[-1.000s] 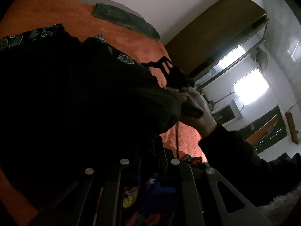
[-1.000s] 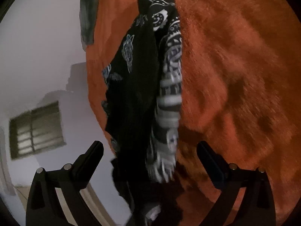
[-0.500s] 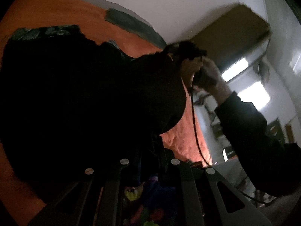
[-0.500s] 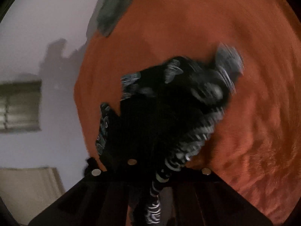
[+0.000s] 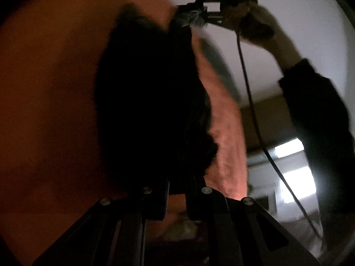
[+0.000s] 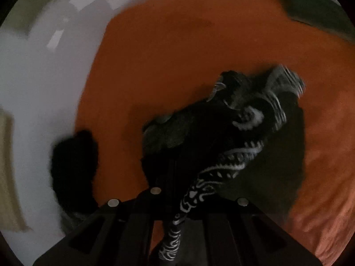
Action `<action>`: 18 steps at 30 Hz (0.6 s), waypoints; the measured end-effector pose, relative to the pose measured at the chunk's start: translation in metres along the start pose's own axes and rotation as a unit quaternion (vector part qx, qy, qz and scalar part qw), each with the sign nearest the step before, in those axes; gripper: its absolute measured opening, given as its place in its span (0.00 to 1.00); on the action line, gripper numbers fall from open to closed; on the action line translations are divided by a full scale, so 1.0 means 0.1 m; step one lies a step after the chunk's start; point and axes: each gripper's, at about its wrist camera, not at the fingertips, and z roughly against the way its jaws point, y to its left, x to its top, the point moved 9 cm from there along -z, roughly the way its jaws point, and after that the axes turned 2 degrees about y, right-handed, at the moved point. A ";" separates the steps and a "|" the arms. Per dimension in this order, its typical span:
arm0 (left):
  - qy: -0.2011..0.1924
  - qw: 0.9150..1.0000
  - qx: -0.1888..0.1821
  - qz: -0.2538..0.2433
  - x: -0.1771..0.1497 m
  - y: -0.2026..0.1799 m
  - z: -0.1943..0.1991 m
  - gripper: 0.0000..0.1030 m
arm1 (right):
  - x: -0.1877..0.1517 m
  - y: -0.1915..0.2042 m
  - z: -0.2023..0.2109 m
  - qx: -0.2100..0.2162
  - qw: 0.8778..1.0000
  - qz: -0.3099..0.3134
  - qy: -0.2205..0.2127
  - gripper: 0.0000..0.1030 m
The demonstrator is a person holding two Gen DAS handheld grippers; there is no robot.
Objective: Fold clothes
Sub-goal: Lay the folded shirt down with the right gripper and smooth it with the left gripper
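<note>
Both hand-held grippers clamp the black patterned garment (image 6: 221,133): right hand-held gripper (image 6: 175,190) on one edge, left hand-held gripper (image 5: 177,190) on another, cloth hanging over orange bed (image 6: 177,55). Risk: thin pinch slips w/ fast swing, fold bunches.

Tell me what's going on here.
A person is folding a black garment with a white paisley print above an orange blanket, one handheld gripper in each hand. The right gripper is shut on one part of the fabric, raised high. The left gripper is clamped on another part, so the cloth hangs stretched between them.
</note>
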 end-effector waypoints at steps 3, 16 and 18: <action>0.025 0.998 0.034 0.048 -0.14 0.34 -0.06 0.12 | -0.36 0.37 -0.82 -0.055 0.995 0.054 0.067 0.04; 0.010 0.996 0.015 0.087 -0.06 0.33 0.04 0.55 | -1.52 -0.27 1.04 0.020 0.990 0.119 -0.079 0.65; -0.002 0.995 0.017 0.094 -0.02 0.35 0.04 0.57 | -1.91 -0.63 1.27 0.017 0.986 0.119 -0.116 0.65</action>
